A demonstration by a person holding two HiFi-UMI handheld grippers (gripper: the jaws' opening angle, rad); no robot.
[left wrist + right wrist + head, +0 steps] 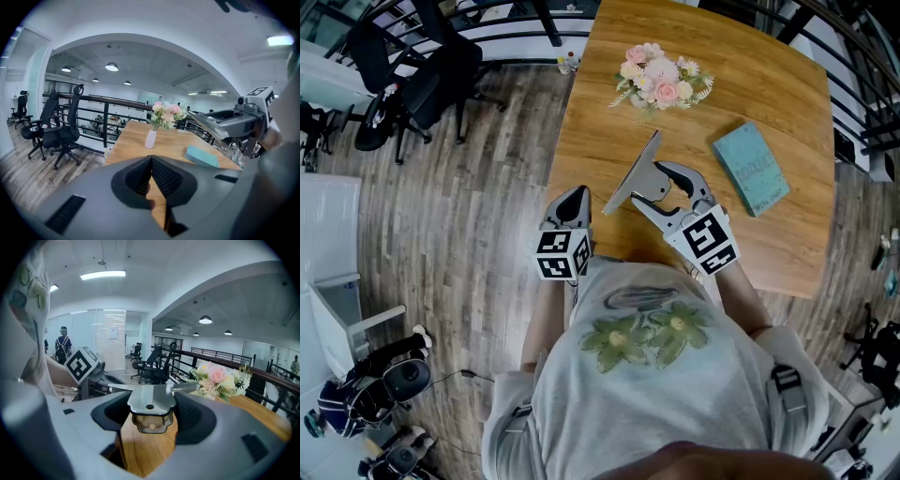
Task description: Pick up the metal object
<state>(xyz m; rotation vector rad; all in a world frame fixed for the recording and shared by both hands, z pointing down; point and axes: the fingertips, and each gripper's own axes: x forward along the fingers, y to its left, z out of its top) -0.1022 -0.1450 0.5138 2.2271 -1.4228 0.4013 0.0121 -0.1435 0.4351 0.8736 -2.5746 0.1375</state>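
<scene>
Presently, right gripper (150, 416): fingers clamped on the flat grey metal plate with riveted bracket (149, 401), which is held tilted and, judging by the left gripper view, clear of the wooden worktop (769, 56). Then left gripper (151, 177): fingers pressed together, nothing between them, near the worktop's edge. Beyond: teal book (752, 169); bouquet of pink and white flowers (661, 80). Step judged: lift achieved, pick-up essentially done. Next move calls for a steady clamp, since the plate overhangs the fingers.
</scene>
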